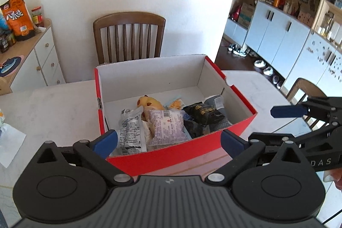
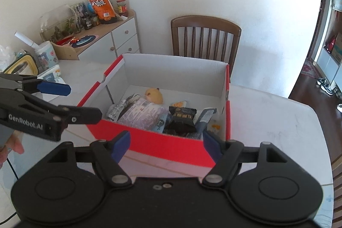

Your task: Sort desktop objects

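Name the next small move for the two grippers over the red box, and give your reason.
Probably lower the left gripper toward the purple packet in the red box: both grippers hover open and empty at its near wall, and that packet lies on top.

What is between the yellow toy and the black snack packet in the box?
A small orange snack packet lies between the yellow toy and the black snack packet in the red box, seen from the right wrist.

Red box [image 1: 188,149], open, white inside, mid-frame — packets [image 1: 166,125], a yellow toy [image 1: 149,102] and dark wrappers [image 2: 181,119] heaped at its near end.
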A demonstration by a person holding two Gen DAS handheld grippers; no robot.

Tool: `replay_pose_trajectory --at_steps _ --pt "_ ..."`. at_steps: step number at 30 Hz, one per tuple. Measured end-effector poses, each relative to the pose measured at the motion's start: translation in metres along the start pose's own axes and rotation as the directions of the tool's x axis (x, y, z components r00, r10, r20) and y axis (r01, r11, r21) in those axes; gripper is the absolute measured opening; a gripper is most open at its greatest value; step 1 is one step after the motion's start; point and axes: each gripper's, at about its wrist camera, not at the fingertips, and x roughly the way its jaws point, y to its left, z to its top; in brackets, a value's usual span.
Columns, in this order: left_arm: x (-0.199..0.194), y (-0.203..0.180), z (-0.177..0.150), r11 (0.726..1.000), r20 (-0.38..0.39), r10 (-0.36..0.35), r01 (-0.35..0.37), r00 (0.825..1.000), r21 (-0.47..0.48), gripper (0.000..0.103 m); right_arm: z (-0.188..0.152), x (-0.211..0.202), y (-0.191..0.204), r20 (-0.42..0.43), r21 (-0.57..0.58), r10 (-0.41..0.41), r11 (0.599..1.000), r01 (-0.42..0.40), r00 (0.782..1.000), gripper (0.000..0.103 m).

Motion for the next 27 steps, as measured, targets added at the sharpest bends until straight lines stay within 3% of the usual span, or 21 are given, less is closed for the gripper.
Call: replay_pose_trajectory --at_steps 9,23,27 --pt "-0.023 -0.011 -0.020 0.999 0.037 0.040 -0.040 0.999 -0.005 0.103 -0.016 -0.024 0.001 0.020 0.038 -0.002 0.999 0.001 1.000 0.076" --pt "-0.044 -0.023 -0.043 1.000 0.056 0.023 -0.023 0.998 0.001 0.103 -0.029 -0.039 0.004 0.026 0.072 0.015 0.997 -0.016 1.000 0.076" --pt "-0.045 -0.022 -0.050 1.000 0.029 0.019 -0.019 0.999 -0.022 0.103 -0.035 -0.040 0.006 0.006 0.092 0.020 0.996 -0.020 1.000 0.076"
